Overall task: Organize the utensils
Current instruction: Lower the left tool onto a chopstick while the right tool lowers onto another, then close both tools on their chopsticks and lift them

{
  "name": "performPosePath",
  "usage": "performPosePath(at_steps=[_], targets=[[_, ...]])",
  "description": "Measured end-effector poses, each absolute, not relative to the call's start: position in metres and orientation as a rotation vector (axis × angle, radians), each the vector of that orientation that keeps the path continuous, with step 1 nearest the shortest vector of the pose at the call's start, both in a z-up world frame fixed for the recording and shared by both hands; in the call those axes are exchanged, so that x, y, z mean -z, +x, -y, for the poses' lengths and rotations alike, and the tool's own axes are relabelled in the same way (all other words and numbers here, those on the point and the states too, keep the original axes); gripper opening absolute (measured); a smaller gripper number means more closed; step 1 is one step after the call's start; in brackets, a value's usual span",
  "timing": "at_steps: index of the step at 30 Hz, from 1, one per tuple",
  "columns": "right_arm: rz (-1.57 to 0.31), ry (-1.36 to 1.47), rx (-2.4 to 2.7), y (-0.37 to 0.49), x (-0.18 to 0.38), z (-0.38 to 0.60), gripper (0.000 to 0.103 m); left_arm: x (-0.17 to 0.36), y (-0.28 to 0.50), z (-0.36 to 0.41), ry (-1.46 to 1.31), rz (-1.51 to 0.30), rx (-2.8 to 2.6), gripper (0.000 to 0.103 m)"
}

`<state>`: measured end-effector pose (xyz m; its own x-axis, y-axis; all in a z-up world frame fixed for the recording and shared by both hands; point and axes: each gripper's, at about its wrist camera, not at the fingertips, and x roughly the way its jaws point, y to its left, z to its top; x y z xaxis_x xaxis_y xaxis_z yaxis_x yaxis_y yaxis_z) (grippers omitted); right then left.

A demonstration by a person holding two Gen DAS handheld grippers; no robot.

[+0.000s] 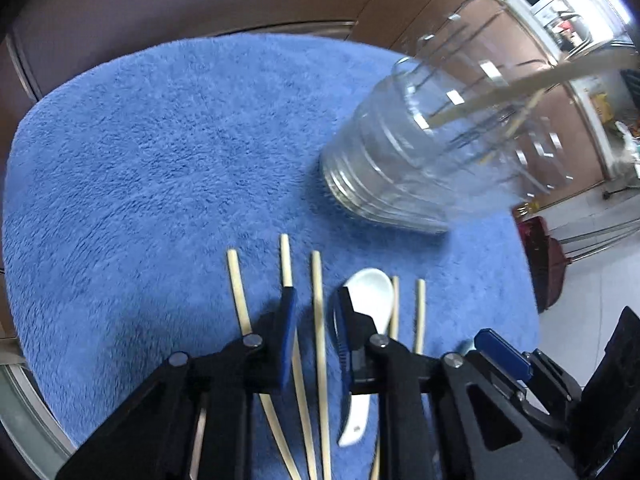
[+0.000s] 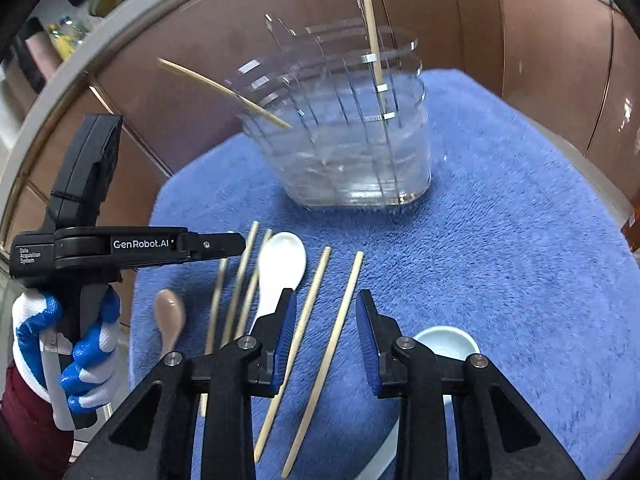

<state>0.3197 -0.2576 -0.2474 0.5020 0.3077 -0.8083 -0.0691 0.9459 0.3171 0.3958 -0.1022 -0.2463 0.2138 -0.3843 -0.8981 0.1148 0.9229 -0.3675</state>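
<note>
A clear plastic holder [image 2: 352, 140] stands on the blue towel [image 2: 500, 240] with two chopsticks [image 2: 370, 32] leaning in it; it also shows in the left wrist view [image 1: 420, 160]. Several loose chopsticks [image 2: 316, 308] and a white ceramic spoon [image 2: 280, 264] lie on the towel. My left gripper [image 1: 314, 300] is open and low over the towel, its fingers straddling one chopstick [image 1: 318, 312], with the white spoon [image 1: 370, 300] beside its right finger. My right gripper [image 2: 326, 300] is open above two chopsticks. The left gripper [image 2: 224, 242] shows from the side in the right wrist view.
A small brown spoon [image 2: 170, 316] lies near the towel's left edge. A second white spoon [image 2: 444, 344] lies behind my right gripper's right finger. Brown cabinet doors [image 2: 540, 60] stand behind the table. The right gripper's blue finger [image 1: 504, 354] reaches in at the left view's lower right.
</note>
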Motion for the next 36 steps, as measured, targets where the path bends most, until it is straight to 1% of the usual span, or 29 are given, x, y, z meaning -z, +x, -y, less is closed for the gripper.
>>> performPosePath(at_steps=[3,10,13,15,17,20,25,30,36], targets=[[-1.061,0.247,-0.216,0.337,0.255,0.260,0.026,0.255,0.404,0.104,-0.226,-1.331,0.331,0.015],[-1.132,0.228,-0.208,0.364,0.273,0.256,0.025,0.267,0.414,0.105,-0.225,-1.355,0.330,0.015],[-1.165,0.218,-0.206,0.373,0.281,0.252,0.020,0.268,0.416,0.112,-0.200,-1.359,0.329,0.014],[-1.187,0.210,-0.204,0.378,0.288,0.246,0.013,0.270,0.418,0.117,-0.182,-1.363,0.317,0.010],[-1.206,0.193,-0.197,0.381,0.295,0.242,0.010,0.272,0.418,0.120,-0.176,-1.364,0.304,0.008],[-1.211,0.177,-0.179,0.384,0.297,0.237,0.009,0.275,0.422,0.124,-0.169,-1.363,0.275,0.006],[-1.203,0.156,-0.148,0.384,0.298,0.223,0.009,0.275,0.417,0.129,-0.180,-1.351,0.240,0.005],[-1.187,0.219,-0.135,0.385,0.302,0.223,0.006,0.275,0.410,0.130,-0.206,-1.348,0.227,0.004],[-1.130,0.350,-0.165,0.370,0.287,0.248,0.005,0.264,0.394,0.118,-0.254,-1.311,0.253,0.004]])
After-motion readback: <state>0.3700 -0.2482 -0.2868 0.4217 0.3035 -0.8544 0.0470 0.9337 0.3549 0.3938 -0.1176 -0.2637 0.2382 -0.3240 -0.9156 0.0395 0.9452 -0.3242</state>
